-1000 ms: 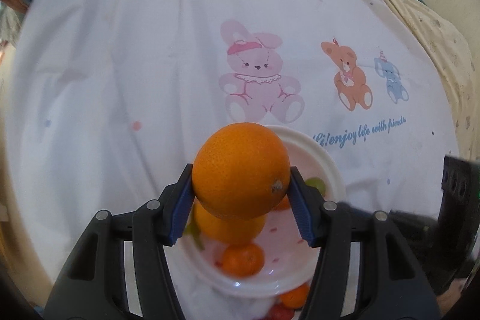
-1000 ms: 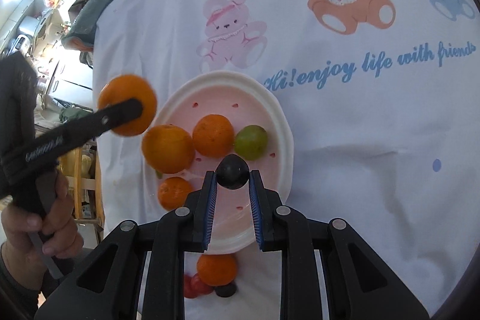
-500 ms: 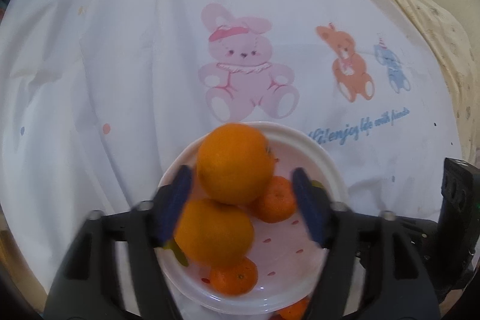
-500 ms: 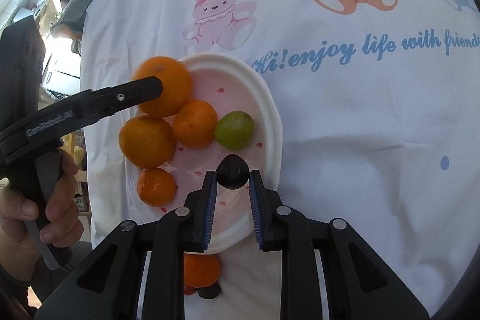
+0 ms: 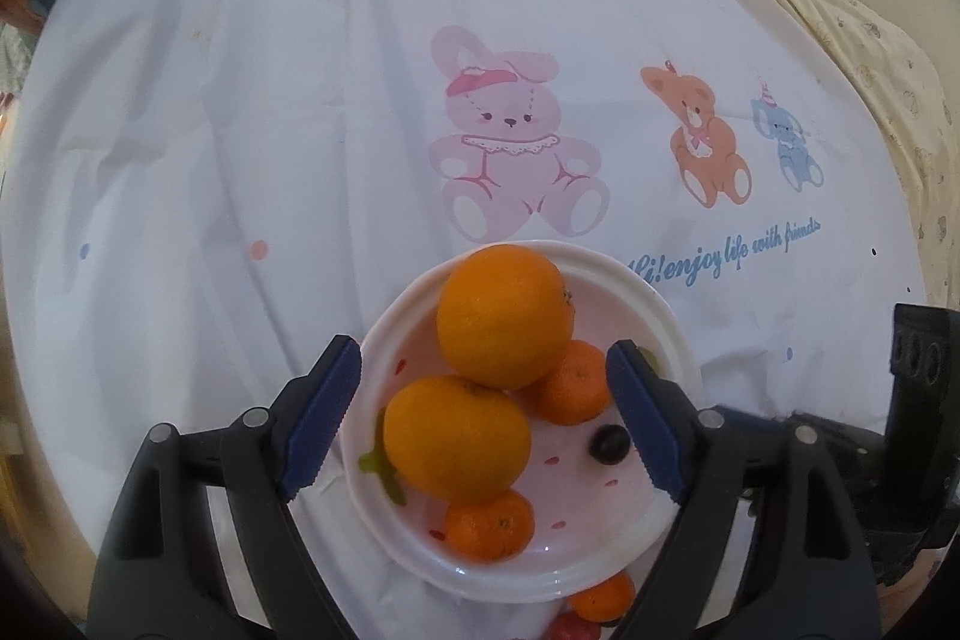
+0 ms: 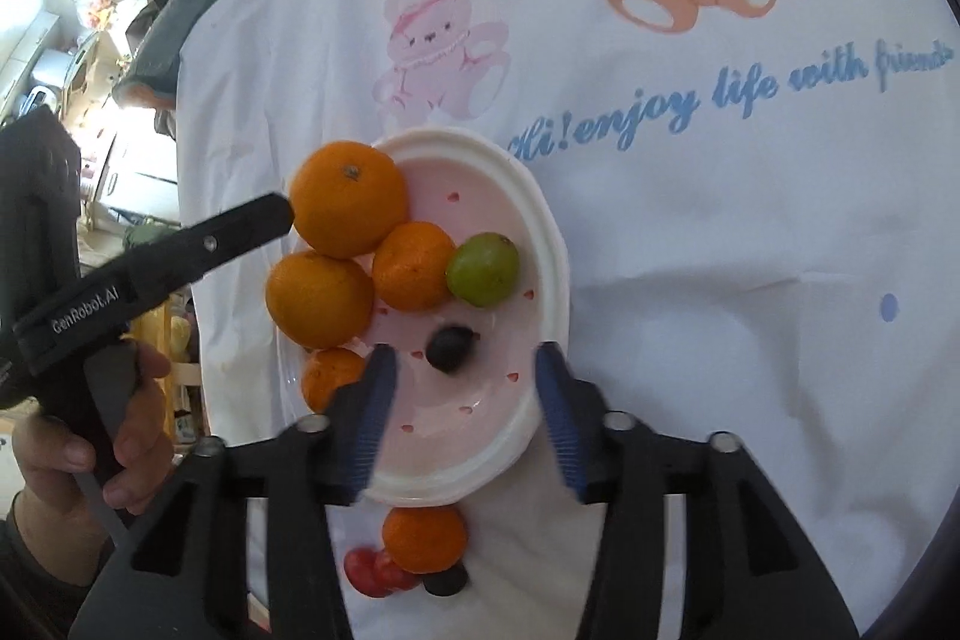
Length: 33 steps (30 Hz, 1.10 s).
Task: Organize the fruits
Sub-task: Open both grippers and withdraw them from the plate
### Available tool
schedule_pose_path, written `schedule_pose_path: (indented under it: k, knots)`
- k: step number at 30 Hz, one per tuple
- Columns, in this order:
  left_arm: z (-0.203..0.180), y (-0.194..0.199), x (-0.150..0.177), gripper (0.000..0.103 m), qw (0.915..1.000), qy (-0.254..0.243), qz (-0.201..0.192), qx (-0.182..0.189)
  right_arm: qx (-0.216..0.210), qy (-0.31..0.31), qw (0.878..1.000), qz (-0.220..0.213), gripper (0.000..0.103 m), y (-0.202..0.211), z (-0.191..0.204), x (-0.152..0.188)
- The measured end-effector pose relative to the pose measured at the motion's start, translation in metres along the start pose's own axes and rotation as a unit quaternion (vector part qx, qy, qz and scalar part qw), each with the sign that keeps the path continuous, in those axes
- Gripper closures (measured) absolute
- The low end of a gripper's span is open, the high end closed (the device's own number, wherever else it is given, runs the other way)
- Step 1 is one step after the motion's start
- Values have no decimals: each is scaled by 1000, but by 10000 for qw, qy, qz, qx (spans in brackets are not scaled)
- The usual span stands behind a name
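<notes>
A white bowl [image 5: 672, 322] with small red marks is seen low in the centre of the left wrist view, set on a white cloth [image 5: 240, 130] printed with a pink rabbit, a bear and blue lettering. The left gripper [image 5: 483, 415] is held wide open over the bowl, with nothing between its blue pads [image 5: 318, 415]. Two large oranges [image 5: 504, 316] are seen in the bowl, one toward the far rim and one [image 5: 456, 439] nearer the camera, touching each other. A smaller mandarin [image 5: 573, 382] is tucked against them on the right, and another [image 5: 489, 526] lies at the near side. A dark grape [image 5: 607, 443] rests on the bowl's floor near the right pad.

In the right wrist view the right gripper [image 6: 465, 415] is likewise spread wide and empty, its fingers blurred, above the near part of the bowl [image 6: 546, 244]. The dark grape [image 6: 450, 349] is seen lying in the bowl just ahead of the pads, slightly blurred. A green fruit [image 6: 483, 268] sits beside a mandarin at centre frame. Outside the bowl, at the lower edge, a mandarin [image 6: 423, 538], red fruits [image 6: 369, 571] and a dark one [image 6: 447, 583] lie together on the cloth. A hand [image 6: 108, 436] holding the left gripper's handle is seen at lower left.
</notes>
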<state>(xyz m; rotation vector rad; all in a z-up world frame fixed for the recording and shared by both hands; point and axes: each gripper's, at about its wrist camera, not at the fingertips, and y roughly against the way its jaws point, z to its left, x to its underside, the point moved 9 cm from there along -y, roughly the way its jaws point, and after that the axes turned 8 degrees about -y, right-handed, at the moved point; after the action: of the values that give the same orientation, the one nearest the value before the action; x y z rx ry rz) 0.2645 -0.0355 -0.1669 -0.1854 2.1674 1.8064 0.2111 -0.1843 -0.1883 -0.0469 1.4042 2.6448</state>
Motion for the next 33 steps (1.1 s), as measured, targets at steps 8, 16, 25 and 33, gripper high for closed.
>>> schedule_pose_path:
  k: [8, 16, 25, 33]
  knots:
    - [-4, 33, 11, 22, 9998, 23, -179, -73, -193, -152, 9995, -199, 48, 31, 10, 10]
    - [-3, 66, 46, 22, 9994, -53, -250, -245, 5, -148, 9985, -519, 31, 50, 11, 31]
    - [-3, 85, 114, 13, 9991, -8, -127, -399, -43, -268, 9971, -711, 23, 71, 11, 62]
    - [-16, 76, 160, 13, 9988, -271, 171, -365, 186, -430, 9950, -878, 23, 81, 0, 87]
